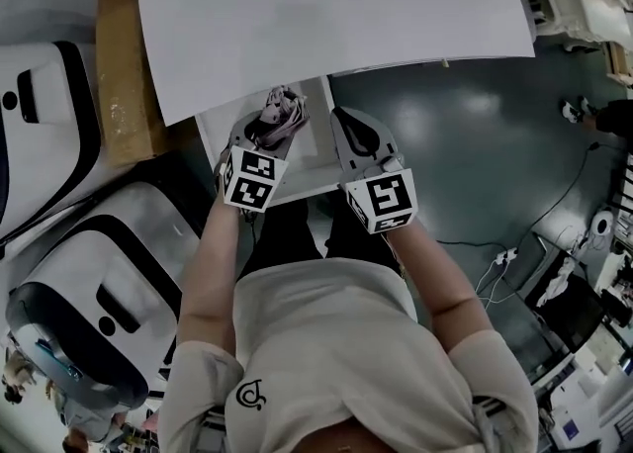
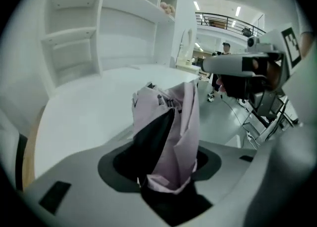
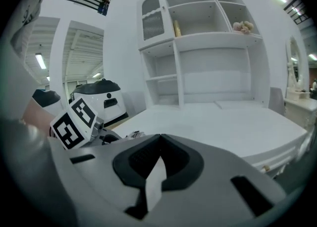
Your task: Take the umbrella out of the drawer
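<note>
A folded pale pink umbrella [image 1: 285, 107] with a black inside stands up out of my left gripper [image 1: 263, 121], above the open white drawer [image 1: 309, 176] under the white desk top [image 1: 336, 16]. In the left gripper view the umbrella [image 2: 173, 127] fills the gap between the jaws, and the left gripper [image 2: 166, 166] is shut on it. My right gripper [image 1: 348, 117] hovers beside it over the drawer's right end. Its jaws meet at the tips with nothing between them, so the right gripper [image 3: 159, 139] is shut and empty.
Two large white and black machines [image 1: 49, 135] [image 1: 99, 303] stand at the left, next to a brown panel [image 1: 124, 75]. Cables and a power strip [image 1: 504, 259] lie on the dark floor at the right. A white shelf unit [image 3: 208, 47] rises behind the desk.
</note>
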A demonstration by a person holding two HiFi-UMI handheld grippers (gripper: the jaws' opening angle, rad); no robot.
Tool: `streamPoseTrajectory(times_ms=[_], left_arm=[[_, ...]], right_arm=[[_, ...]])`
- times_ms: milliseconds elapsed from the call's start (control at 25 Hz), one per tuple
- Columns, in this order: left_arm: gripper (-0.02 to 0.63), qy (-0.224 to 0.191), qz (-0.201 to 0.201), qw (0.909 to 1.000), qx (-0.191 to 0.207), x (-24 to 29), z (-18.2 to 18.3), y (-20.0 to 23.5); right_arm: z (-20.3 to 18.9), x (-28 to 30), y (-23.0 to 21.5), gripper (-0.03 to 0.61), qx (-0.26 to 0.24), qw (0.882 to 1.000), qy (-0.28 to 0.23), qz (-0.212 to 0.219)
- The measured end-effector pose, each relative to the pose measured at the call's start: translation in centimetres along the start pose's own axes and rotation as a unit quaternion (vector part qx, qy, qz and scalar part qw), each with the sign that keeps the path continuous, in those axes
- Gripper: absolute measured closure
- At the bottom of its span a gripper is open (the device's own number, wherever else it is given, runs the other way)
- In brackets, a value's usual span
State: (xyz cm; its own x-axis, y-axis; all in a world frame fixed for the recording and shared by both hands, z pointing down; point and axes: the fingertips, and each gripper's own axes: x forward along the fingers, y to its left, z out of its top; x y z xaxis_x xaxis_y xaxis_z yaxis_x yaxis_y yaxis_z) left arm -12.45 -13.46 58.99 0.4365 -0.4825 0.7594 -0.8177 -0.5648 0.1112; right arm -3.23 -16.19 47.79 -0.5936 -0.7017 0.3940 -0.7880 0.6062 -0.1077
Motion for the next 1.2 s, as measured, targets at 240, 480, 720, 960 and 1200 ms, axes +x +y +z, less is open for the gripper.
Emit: streamPoseTrajectory(times_ms=[240,480,720,960,1200], left_arm=[[0.373,-0.081,0.033,0.9961,-0.010,-6.0,4.4,1.4],[0.373,-0.172,0.061,0.9832,-0.014,-13.1,8.2,3.2],[0.373,-0.249,0.109,0.9619,-0.025,-20.0,10.5,5.7],[0.373,-0.341,0.156,0.9257,-0.051,-26.2,10.2,7.7],[0.373,-0.398,0.216,0.8887,-0.072,-31.9,9.9,9.3]], right_arm=[[4.3,0.1,1.6,0.572,-0.025,0.999,-0.034,0.011],[7.4,0.3,3.6,0.572,-0.032,0.998,-0.059,0.021],[11.2,0.5,6.0,0.572,-0.044,0.994,-0.093,0.046],[13.3,0.0,8.5,0.572,-0.067,0.988,-0.126,0.067],[16.2,-0.9,10.3,0.572,-0.083,0.981,-0.158,0.080]])
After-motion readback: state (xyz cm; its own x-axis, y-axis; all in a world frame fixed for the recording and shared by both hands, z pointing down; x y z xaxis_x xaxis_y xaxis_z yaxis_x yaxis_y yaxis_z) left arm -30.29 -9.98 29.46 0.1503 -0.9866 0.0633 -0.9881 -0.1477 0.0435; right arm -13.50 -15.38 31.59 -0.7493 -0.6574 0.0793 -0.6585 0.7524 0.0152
